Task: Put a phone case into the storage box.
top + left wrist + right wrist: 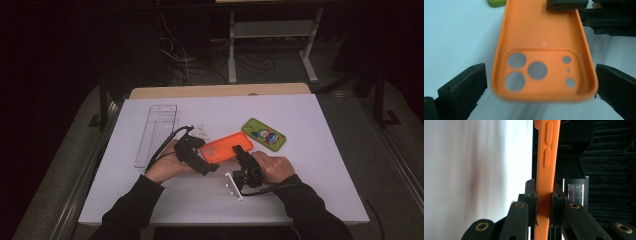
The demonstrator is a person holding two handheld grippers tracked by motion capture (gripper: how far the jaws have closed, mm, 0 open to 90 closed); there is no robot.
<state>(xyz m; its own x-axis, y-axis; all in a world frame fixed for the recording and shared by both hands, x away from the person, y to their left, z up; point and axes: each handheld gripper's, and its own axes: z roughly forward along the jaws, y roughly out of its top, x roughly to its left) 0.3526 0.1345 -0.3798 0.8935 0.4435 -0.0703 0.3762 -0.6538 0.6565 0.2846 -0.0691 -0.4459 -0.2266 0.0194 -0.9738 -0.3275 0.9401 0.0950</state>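
Observation:
An orange phone case (222, 147) is held above the white table, its open inside up in the left gripper view (541, 32), with the camera cut-outs nearest. My left gripper (206, 156) is open: its jaws (540, 85) stand on either side of the case's camera end, with a clear gap at the left jaw. My right gripper (242, 150) is shut on the case's far end. In the right gripper view the pads (532, 195) pinch the orange case (547, 170) edge-on, side buttons above. The right gripper (599, 20) is also seen in the left gripper view.
A green phone case (263, 134) with a cartoon print lies to the right, behind the hands; its corner (496, 3) is seen in the left gripper view. A clear plastic tray (157, 132) lies at the left. The white table (310, 190) ends close to the forearms.

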